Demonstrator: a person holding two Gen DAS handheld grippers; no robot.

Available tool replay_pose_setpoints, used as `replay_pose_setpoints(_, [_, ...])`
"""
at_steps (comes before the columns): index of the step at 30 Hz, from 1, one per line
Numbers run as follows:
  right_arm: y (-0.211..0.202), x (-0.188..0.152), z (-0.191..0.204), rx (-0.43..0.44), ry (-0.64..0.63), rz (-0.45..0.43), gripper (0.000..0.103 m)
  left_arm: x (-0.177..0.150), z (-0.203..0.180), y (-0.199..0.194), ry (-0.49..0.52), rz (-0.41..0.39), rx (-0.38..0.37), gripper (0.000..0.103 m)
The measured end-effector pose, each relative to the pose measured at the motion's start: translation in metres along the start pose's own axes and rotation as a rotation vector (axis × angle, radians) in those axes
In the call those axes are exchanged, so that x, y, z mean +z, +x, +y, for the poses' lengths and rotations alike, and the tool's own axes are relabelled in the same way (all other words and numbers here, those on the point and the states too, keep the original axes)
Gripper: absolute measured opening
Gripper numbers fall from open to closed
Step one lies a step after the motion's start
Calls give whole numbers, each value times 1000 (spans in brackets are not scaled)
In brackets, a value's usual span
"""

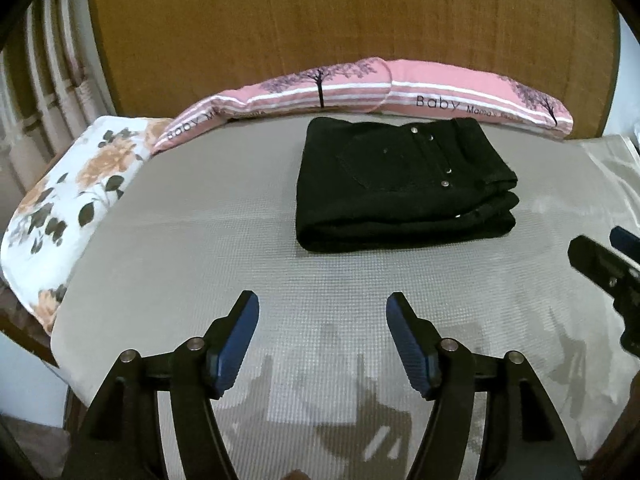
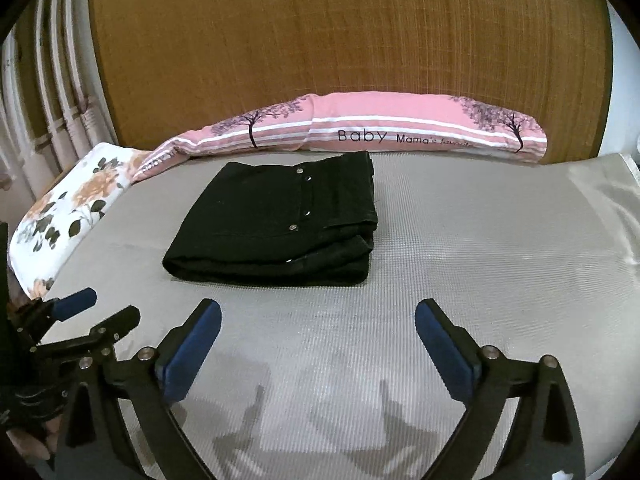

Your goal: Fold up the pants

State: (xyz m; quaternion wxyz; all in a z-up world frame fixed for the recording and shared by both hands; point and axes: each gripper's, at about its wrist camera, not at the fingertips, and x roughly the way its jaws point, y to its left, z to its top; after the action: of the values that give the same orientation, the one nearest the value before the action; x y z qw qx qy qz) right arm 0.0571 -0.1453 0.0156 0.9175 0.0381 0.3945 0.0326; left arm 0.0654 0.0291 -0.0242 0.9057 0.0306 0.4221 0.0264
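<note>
Left wrist view: the left gripper (image 1: 322,312) hangs released over the grey woven bed cover (image 1: 200,264), blue pads apart with nothing between them. The black folded denim pants (image 1: 400,188) lie ahead of it and slightly right, well apart from the fingertips. The right gripper (image 2: 318,316) is likewise spread wide and empty, with the pants ahead and to its left. Beyond them a long pink printed pillow (image 2: 360,132) rests against the brown wooden headboard (image 2: 320,40).
</note>
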Motion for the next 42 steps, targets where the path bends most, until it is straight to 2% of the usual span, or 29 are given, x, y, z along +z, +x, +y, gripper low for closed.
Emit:
replay_pose_setpoints(20, [-11,-9,8,-3,34,12,100,-7,5,-4,-47,6,39,67])
replay_pose_setpoints(42, [-2,-13,12,3,45,50,100,-9,4,1,-49,18,36,67])
